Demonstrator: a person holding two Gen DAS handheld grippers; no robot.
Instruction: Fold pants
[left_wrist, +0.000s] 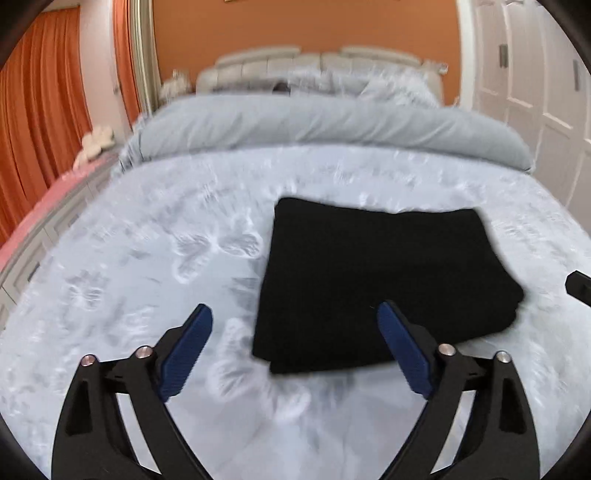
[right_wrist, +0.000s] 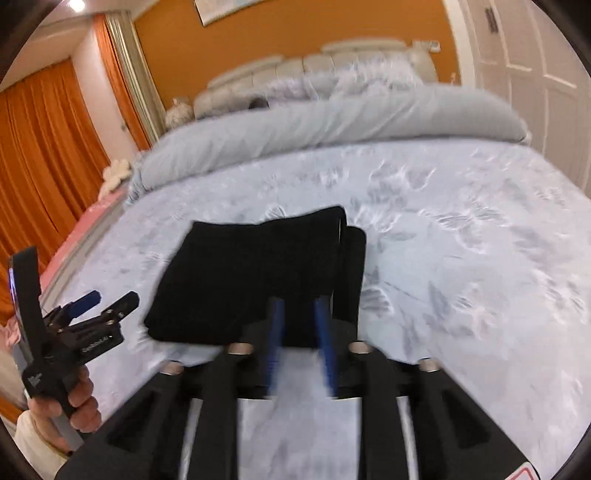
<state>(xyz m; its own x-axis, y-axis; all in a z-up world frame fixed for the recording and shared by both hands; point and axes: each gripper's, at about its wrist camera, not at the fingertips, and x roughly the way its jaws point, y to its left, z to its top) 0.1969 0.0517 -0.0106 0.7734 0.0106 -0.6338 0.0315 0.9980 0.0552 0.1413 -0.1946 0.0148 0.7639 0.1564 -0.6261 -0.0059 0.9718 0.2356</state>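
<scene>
The black pants (left_wrist: 373, 280) lie folded in a compact rectangle on the pale blue patterned bedspread (left_wrist: 147, 266). My left gripper (left_wrist: 295, 310) is open and empty, hovering just in front of the pants' near left corner. In the right wrist view the folded pants (right_wrist: 258, 273) lie straight ahead. My right gripper (right_wrist: 298, 304) has its blue pads a narrow gap apart, blurred, with nothing between them, at the pants' near edge. The left gripper also shows at the left of the right wrist view (right_wrist: 112, 297), held in a hand.
A rolled grey duvet (left_wrist: 325, 125) lies across the bed behind the pants, with pillows and a padded headboard (left_wrist: 317, 62) beyond. Orange curtains (left_wrist: 40, 110) hang at left. White wardrobe doors (left_wrist: 535, 92) stand at right.
</scene>
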